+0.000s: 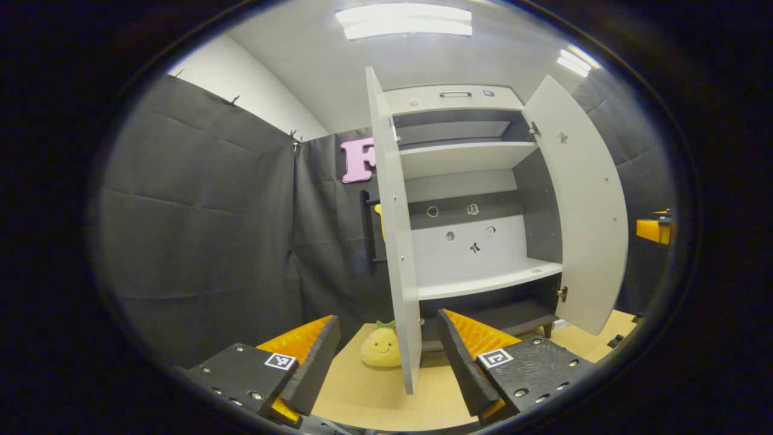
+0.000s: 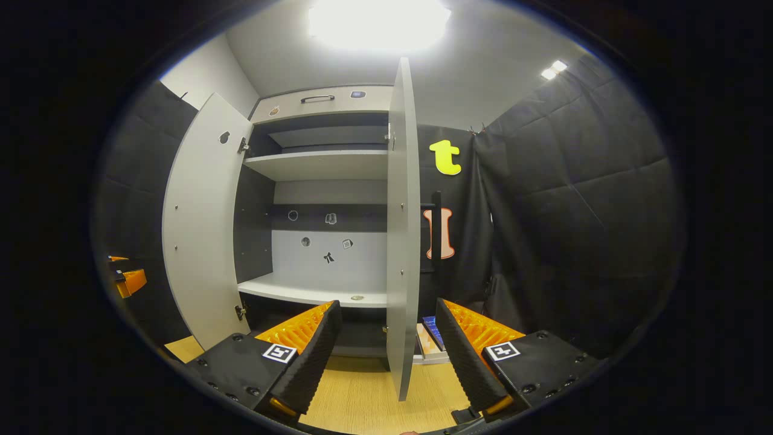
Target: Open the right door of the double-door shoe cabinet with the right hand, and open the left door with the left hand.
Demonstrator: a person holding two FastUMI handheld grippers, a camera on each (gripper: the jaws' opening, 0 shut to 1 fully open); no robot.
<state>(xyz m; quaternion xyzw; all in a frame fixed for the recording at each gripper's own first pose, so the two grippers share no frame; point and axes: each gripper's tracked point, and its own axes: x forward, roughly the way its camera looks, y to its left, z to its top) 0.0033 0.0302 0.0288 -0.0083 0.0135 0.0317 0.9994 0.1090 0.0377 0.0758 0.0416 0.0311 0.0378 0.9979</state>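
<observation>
Left gripper view, cabinet: shoe cabinet (image 1: 465, 205) stands at 12 o'clock on the worktop (image 1: 374, 393); both doors swung out, shelves bare.
Left door: left door (image 1: 395, 241) is seen edge-on, its free edge hanging between the left gripper's fingers, touching neither.
Left gripper: left gripper (image 1: 389, 356) has fingers spread wide, pinching nothing.
Left gripper view, right door: the right door shows at 2 o'clock, inner face toward the camera.
Left gripper view, other gripper: part of the right gripper shows at 3 o'clock, well apart from the cabinet.
Plush toy: yellow plush toy (image 1: 380, 347) sits on the worktop at 6 o'clock, just beside the left door's lower corner, partly behind it.
Right door: right door (image 2: 403, 229) is edge-on at 12 o'clock, its free edge between the right gripper's fingers without contact.
Right gripper: right gripper (image 2: 389, 353) has fingers spread, holding nothing.
Door handle: dark bar handle (image 2: 436, 229) shows on the right door's outer side, at 1 o'clock.
Books: flat stack of books (image 2: 432, 341) lies at the cabinet's foot, near the right door's lower edge.
Task state, judged: both doors appear fully open; only withdrawal seems left.
Risk 1: pulling a gripper back askew could let a finger catch the door edge and swing it toward shut.
Risk 2: pushing the left door wider might sweep the plush toy.
Risk 3: forcing either door past its stop could strain the hinges or rock the cabinet.
</observation>
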